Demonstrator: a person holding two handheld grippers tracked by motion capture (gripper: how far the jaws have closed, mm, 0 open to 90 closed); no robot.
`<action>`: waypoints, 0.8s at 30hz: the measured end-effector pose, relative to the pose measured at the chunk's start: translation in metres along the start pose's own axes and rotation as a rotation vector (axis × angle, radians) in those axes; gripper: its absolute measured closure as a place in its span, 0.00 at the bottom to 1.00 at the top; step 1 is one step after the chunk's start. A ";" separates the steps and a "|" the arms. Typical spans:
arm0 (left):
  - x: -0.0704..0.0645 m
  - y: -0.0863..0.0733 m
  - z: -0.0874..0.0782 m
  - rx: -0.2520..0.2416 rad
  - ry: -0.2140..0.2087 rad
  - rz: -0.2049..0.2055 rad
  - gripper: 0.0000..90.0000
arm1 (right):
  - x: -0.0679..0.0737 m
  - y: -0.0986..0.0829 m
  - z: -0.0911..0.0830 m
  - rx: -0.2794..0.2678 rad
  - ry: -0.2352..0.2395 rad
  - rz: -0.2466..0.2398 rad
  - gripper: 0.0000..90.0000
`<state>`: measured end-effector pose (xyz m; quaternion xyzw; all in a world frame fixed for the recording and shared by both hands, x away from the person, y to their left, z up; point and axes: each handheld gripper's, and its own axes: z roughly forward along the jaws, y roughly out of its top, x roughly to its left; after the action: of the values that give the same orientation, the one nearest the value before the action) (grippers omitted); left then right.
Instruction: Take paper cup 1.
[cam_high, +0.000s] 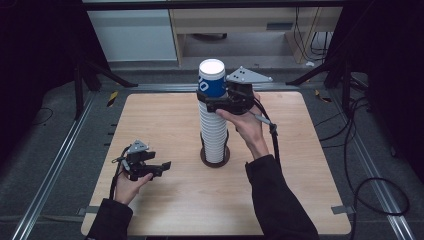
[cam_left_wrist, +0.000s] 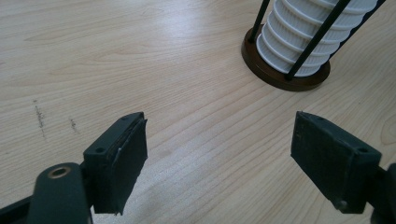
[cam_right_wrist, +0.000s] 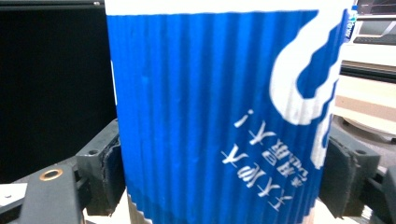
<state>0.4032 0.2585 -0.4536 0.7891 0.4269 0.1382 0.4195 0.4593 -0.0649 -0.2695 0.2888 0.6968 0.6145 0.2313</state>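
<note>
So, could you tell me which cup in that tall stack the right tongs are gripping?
The top cup, upside down and the only one showing its blue side; the right tongs clamp it. The cups below show just white rims.

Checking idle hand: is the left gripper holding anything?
No, the left gripper has its jaws wide apart over bare table, well short of the cup stack.
</note>
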 end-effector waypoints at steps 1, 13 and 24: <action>0.000 0.000 0.000 0.000 0.000 0.000 0.20 | 0.000 0.000 0.000 0.000 0.000 0.000 0.20; 0.000 0.000 0.000 0.003 0.004 0.000 0.20 | 0.000 0.016 -0.011 -0.047 0.013 -0.019 0.22; 0.001 0.000 -0.001 0.004 0.004 -0.003 0.20 | 0.000 0.040 -0.016 -0.087 0.031 -0.018 0.23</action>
<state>0.4033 0.2597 -0.4531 0.7888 0.4293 0.1382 0.4176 0.4533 -0.0731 -0.2275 0.2626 0.6755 0.6464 0.2385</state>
